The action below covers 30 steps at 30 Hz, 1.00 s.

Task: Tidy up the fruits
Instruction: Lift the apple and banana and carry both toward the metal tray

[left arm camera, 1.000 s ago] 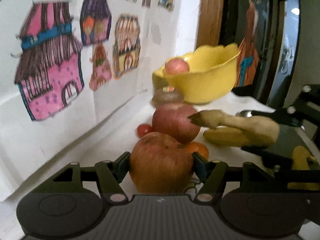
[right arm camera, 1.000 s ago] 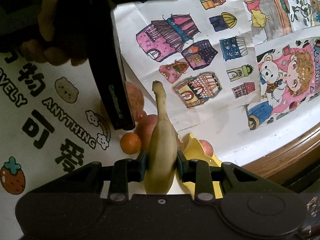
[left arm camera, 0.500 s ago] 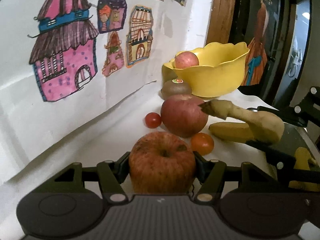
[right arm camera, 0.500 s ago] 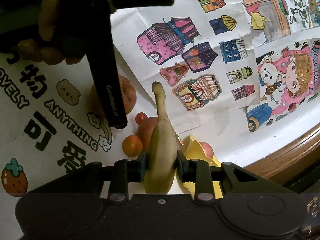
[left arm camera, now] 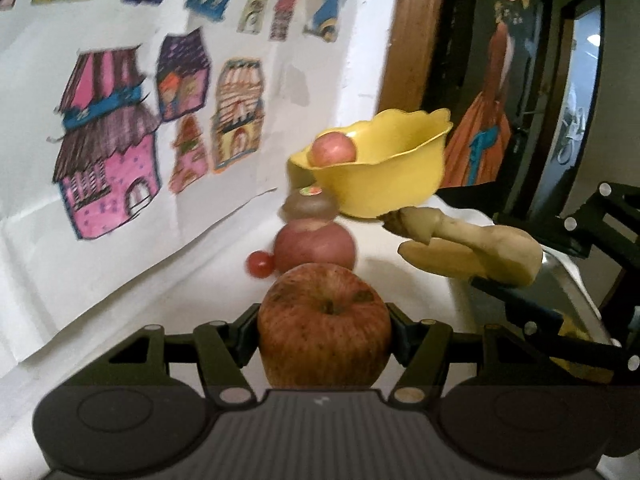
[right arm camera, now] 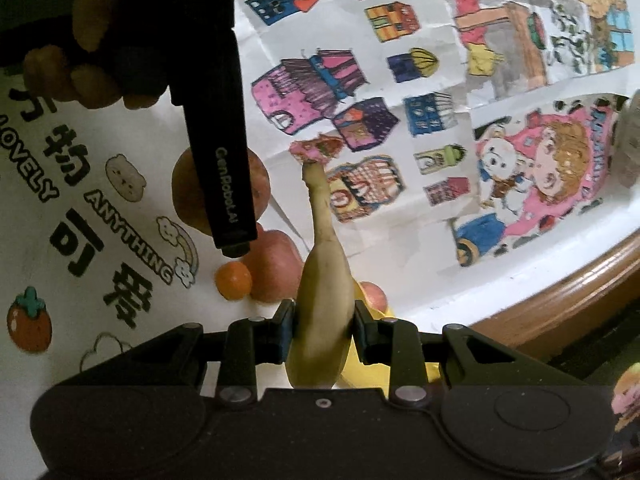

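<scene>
My left gripper [left arm camera: 324, 330] is shut on a red-brown apple [left arm camera: 324, 336], held above the white cloth. Beyond it stand a second red apple [left arm camera: 314, 246], a cherry tomato [left arm camera: 260, 264] and a kiwi [left arm camera: 308, 204]. The yellow bowl [left arm camera: 392, 188] behind them holds a pink apple [left arm camera: 332, 150]. My right gripper [right arm camera: 324, 328] is shut on a banana [right arm camera: 324, 292], stem pointing forward. That held banana [left arm camera: 492, 248] hangs at the right of the left wrist view, over another banana [left arm camera: 432, 258] on the table. A small orange fruit [right arm camera: 233, 280] lies by the red apple [right arm camera: 276, 268].
Children's drawings [left arm camera: 108, 168] cover the wall on the left, close to the fruit. A wooden door frame [left arm camera: 408, 52] stands behind the bowl. A person's hand [right arm camera: 92, 40] grips the left tool. The printed tablecloth [right arm camera: 80, 248] spreads to the left.
The left gripper has carried its apple forward and higher, so the second apple and bowl look nearer and the orange fruit is hidden. The right gripper keeps the banana, shifted slightly.
</scene>
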Tool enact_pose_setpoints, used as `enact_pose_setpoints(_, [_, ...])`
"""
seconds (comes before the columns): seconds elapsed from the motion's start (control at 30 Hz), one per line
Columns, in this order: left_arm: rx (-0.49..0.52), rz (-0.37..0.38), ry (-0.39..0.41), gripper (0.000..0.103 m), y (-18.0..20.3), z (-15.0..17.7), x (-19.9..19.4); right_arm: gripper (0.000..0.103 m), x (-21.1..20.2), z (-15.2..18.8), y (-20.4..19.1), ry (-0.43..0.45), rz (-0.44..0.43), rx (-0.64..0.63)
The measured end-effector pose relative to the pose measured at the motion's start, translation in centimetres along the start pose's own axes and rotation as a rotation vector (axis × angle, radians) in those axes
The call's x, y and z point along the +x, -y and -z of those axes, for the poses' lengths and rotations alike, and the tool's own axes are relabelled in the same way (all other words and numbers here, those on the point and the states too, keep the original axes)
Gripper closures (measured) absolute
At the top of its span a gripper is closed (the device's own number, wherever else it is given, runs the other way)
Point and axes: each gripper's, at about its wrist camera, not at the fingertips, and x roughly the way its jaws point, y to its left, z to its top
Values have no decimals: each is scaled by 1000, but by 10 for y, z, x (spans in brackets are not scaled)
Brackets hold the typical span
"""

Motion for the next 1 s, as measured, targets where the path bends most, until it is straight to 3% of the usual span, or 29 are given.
enact_pose_setpoints(0.43, [31,88,54,36,71,-19,-7,72,-40,47,46,-94,117,20])
enact_pose_setpoints(0.77, [62,174,9,36,122,-12,39,71,-41,105,45,-205,121,44])
enact_pose_setpoints(1.0, [61,188,-30,36,140,-7,72,71,-31,132,34,-244,93,82])
